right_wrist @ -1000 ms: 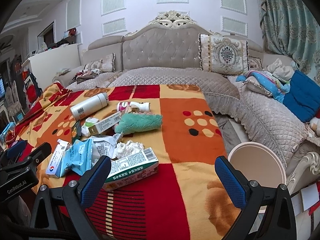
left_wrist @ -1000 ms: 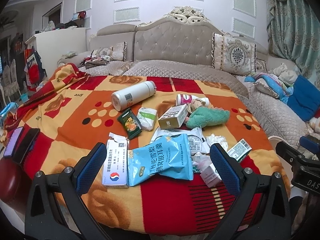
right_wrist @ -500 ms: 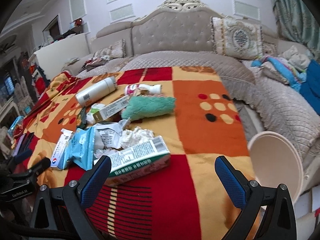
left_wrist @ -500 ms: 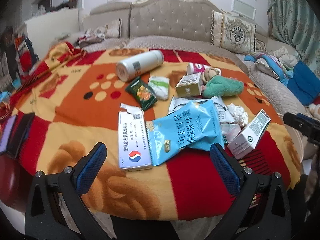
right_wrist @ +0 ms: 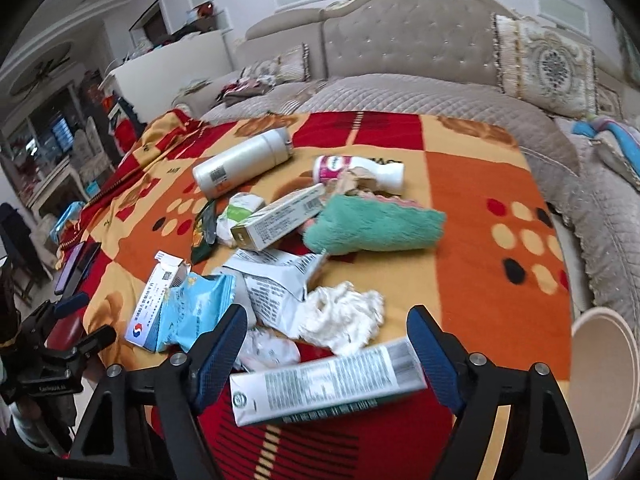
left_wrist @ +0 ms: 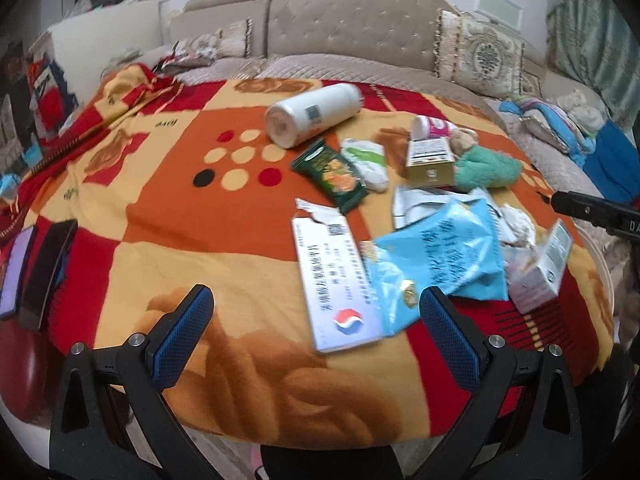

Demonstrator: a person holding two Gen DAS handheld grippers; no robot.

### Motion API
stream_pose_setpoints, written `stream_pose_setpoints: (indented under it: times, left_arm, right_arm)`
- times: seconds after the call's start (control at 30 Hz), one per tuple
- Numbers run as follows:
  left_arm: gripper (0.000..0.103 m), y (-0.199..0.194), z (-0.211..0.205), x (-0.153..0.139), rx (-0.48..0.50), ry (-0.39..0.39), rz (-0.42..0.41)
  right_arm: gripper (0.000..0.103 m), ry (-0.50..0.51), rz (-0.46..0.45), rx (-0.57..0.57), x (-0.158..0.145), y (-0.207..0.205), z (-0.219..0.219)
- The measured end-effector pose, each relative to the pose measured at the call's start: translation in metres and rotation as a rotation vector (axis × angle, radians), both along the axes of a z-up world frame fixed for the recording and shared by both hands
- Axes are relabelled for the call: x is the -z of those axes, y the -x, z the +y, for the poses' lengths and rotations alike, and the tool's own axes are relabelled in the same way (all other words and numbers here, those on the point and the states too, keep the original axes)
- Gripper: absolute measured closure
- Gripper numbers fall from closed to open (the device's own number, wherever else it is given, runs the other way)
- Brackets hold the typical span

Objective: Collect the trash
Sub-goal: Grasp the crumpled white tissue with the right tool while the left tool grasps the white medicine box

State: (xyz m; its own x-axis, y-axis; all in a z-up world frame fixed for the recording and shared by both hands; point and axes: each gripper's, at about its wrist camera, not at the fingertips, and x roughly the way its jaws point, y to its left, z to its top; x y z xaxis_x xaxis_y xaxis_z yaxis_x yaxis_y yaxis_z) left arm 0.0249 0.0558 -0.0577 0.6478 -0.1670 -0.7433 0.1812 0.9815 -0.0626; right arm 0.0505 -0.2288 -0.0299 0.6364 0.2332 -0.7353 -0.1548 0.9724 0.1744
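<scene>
Nothing collected yet: whole trash pile on the bed blanket, bin right of the right claw, contents not visible. Right claw jaws just closing, straddling the green-and-white carton, pads not yet pressing. Left claw wide open, empty, flat white box and blue bag just ahead. Bin cut off by frame edge; print blurred, unreadable.

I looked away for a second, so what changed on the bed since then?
Both grippers came closer to the litter. The right gripper has just been closing its jaws around the white-and-green carton, not yet gripping. The left gripper stays open. Nothing on the blanket moved.
</scene>
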Motion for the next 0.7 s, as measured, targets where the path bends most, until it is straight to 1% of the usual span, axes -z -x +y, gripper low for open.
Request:
stream_pose_setpoints:
  times: [0.07,0.1,0.2,0.23,0.3,0.37,0.5,0.57,0.6,0.7]
  left_arm:
    - [0.001,-0.006,0.001,0.004,0.0,0.015,0.017]
    - [0.001,-0.011,0.0,0.008,0.0,0.011,0.029]
    - [0.001,-0.023,-0.007,0.019,-0.02,-0.045,0.073]
    - [0.001,-0.025,-0.009,0.024,-0.014,-0.045,0.086]
    - [0.001,-0.031,-0.012,0.032,-0.004,-0.055,0.116]
    - [0.001,-0.038,-0.016,0.037,-0.006,-0.079,0.126]
    - [0.002,-0.052,-0.018,0.043,-0.026,-0.09,0.128]
    - [0.006,-0.059,-0.018,0.044,-0.039,-0.089,0.138]
    - [0.01,-0.062,-0.017,0.045,-0.038,-0.084,0.146]
    - [0.017,-0.066,-0.015,0.052,-0.036,-0.074,0.172]
  right_arm:
    - [0.025,0.008,0.019,-0.011,0.003,-0.01,0.003]
    - [0.027,0.005,0.029,-0.015,0.004,-0.014,0.002]
    - [0.03,-0.001,0.076,-0.02,0.01,-0.029,0.0]
    - [0.032,0.009,0.094,-0.015,0.012,-0.036,-0.002]
    - [0.038,0.021,0.117,-0.011,0.016,-0.041,-0.004]
    - [0.04,0.037,0.151,-0.018,0.022,-0.046,-0.006]
    - [0.041,0.059,0.208,-0.048,0.034,-0.052,-0.004]
    - [0.041,0.075,0.232,-0.062,0.041,-0.057,-0.001]
    - [0.041,0.077,0.243,-0.07,0.044,-0.059,0.0]
    - [0.041,0.066,0.285,-0.09,0.052,-0.067,0.002]
